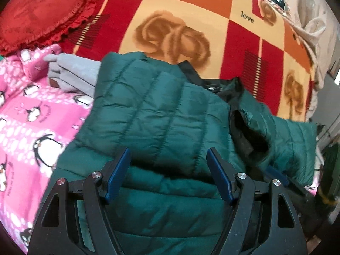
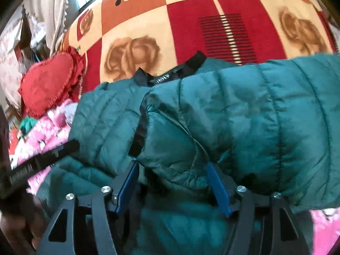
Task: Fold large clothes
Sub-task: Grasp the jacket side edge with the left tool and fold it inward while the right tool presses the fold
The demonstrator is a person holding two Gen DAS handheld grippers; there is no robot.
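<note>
Green puffer jacket (image 1: 161,114) on bed (image 1: 191,6). Left view only: grey garment (image 1: 74,74). Left hand-held gripper (image 1: 169,159) released; right hand-held gripper (image 2: 173,165) released, jacket fold between pads.

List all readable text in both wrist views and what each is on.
"love": printed on the patterned blanket, seen again at the top of the right wrist view.
Collar label of the green puffer jacket: too blurred to read.
White lettering on the left gripper: too blurred to read.
Heart cushion: lettering illegible.
</note>
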